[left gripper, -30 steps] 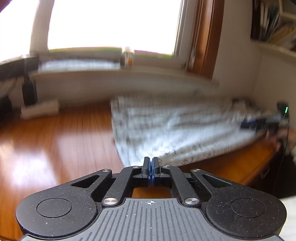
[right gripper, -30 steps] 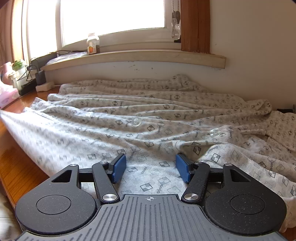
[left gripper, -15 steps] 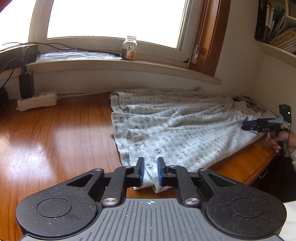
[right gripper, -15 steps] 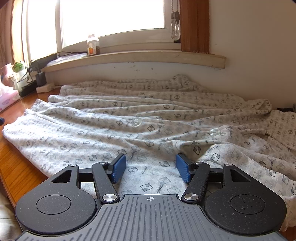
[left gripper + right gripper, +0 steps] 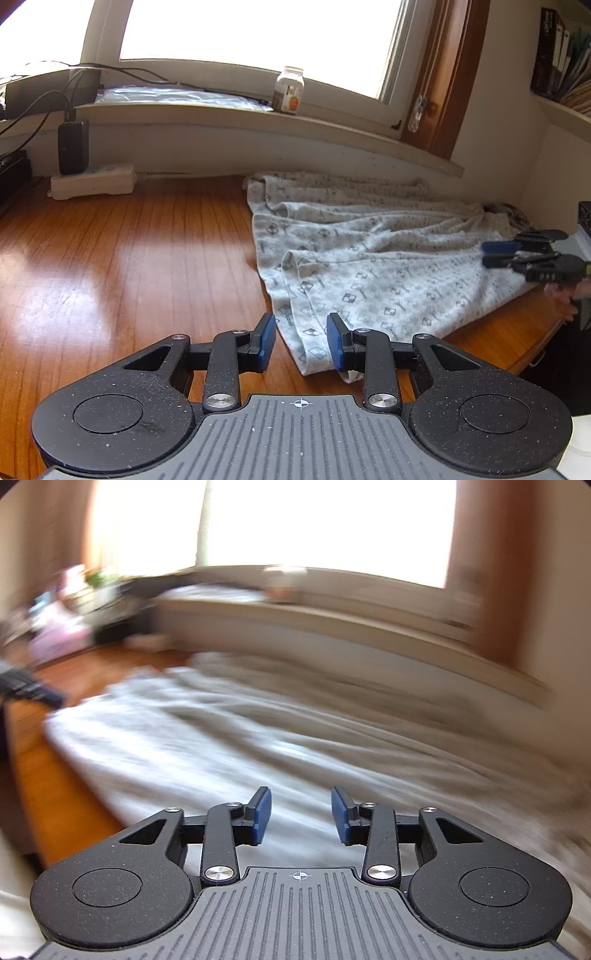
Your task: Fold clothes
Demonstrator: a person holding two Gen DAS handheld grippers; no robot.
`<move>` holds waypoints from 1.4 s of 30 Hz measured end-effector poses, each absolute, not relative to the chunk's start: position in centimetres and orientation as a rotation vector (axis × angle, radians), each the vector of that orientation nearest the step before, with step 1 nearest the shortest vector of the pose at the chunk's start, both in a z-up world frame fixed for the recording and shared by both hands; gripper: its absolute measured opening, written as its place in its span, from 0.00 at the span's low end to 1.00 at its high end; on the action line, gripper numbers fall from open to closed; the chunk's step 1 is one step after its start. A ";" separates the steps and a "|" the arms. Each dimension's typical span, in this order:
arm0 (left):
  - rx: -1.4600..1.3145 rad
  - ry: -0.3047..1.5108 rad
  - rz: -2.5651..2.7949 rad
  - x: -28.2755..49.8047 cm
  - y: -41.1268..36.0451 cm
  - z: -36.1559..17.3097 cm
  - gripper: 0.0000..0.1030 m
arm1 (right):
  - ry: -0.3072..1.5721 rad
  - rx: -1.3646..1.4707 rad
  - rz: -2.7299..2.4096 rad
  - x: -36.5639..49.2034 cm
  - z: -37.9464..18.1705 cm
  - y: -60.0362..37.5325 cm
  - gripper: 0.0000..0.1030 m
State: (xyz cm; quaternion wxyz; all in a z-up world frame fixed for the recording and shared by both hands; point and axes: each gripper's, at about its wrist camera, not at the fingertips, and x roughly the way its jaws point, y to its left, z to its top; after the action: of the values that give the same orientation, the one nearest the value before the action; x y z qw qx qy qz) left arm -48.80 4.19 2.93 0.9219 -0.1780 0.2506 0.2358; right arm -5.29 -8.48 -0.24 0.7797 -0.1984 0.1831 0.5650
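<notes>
A white garment with a small dark square print point(image 5: 369, 266) lies spread and wrinkled on the wooden table point(image 5: 110, 258), against the wall below the window. My left gripper point(image 5: 301, 341) is open, its blue pads on either side of the garment's near left corner, not gripping it. My right gripper point(image 5: 301, 814) is open and empty above the garment's near edge point(image 5: 221, 746); that view is blurred by motion. The right gripper also shows in the left wrist view point(image 5: 524, 251), at the garment's right end.
A white power strip point(image 5: 92, 181) with a black adapter point(image 5: 73, 146) lies at the back left. A small bottle point(image 5: 289, 89) stands on the window sill. Books fill a shelf point(image 5: 565, 62) at the upper right. The table's front edge point(image 5: 517, 343) runs near the right gripper.
My left gripper has opened from shut and let go of the garment's corner, which now lies on the table. My right gripper stays open and has swung, blurring its view.
</notes>
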 end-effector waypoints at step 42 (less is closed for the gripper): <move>-0.367 0.497 0.280 -42.9 5.1 3.6 0.37 | 0.282 -0.498 1.507 -13.6 8.1 5.6 0.05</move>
State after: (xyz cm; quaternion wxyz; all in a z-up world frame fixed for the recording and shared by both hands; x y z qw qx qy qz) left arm -42.86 5.11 3.65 0.9430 -0.1800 0.2439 0.1371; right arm -13.60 5.58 8.09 0.6925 -0.2228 0.1261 0.6744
